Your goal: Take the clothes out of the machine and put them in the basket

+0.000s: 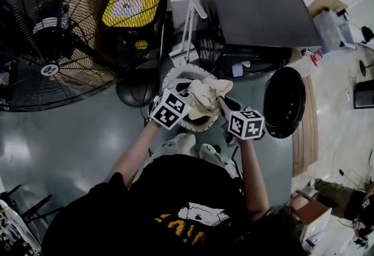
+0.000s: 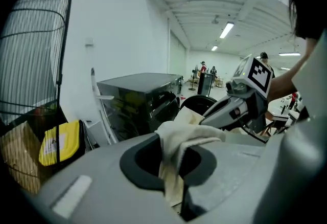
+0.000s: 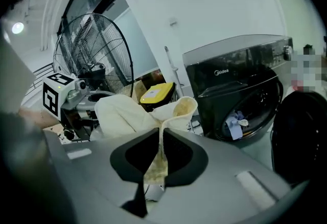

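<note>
Pinching: right claw (image 3: 161, 141) pressed together on a fold of the cream cloth (image 3: 122, 113); left claw (image 2: 173, 172) clamped on another part of the same cloth.
Cloth's place: bunched between both claws, centre of the head view, over the white basket (image 1: 173, 73).
Handling: probably light, limp and not slippery; it sags and folds, so a gathered fold or an edge is the best hold.
Machine: washing machine (image 1: 251, 9) at upper right, round door (image 1: 284, 101) open at right; more laundry (image 3: 236, 118) lies in the drum.
Next step, judged: lower and release into the basket.
</note>
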Demonstrator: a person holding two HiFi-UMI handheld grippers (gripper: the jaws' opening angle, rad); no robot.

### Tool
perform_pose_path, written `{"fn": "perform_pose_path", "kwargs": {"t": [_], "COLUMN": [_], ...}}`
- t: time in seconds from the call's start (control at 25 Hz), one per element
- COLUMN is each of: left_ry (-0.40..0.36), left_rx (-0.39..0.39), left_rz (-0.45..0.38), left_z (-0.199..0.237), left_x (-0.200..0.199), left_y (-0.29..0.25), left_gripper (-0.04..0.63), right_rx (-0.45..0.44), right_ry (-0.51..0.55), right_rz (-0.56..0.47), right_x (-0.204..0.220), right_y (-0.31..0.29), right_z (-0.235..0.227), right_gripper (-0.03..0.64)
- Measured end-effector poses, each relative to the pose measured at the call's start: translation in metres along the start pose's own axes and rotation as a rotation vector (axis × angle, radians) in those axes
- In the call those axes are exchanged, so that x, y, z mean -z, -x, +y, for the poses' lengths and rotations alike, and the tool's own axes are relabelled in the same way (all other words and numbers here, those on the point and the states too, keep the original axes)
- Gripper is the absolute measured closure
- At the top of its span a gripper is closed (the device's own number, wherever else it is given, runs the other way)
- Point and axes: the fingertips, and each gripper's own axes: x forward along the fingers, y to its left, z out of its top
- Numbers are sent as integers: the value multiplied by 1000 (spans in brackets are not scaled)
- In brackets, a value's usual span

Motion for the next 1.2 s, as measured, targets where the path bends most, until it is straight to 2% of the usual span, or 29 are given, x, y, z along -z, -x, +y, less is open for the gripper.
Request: {"fn": "perform_pose_path", "kwargs": {"t": [0.08,0.24,0.32,0.44,0.56,0.64,0.84,1.04,1.2], "left_ry": [-8,-14,-3,-29,-44,-19,94,106,113], "left_rx": [19,71,90,94,112,113,92,77,94], "left_rz": [46,207,285,391,444,435,350,309,264], "left_z": [-3,-16,-22,-25,-27,-26,-15,-10,-16], "left_x": [11,58,80,107,123,124,113,102,92], "left_y": [-18,-39,-47,-49,-46,-45,-45,-47,-45], "left_gripper": [577,567,506,455,431,426,426,426,428], "right_rx": [31,55,57,68,67,65,54,49,61], "right_ry": [-20,-69,-73,-58,-69,-76,-81,-64,-61], "right_rz": [-4,5,20,48,44,40,30,11,-11], "right_x": [2,14,22,33,36,35,32,23,21], "right_y": [-3,-11,-13,-15,-15,-14,-15,-14,-6], "right_z": [-14,-24,-26,-27,-27,-29,-26,-28,-30], "right_gripper": [548,429,409,390,390,390,390,390,390]}}
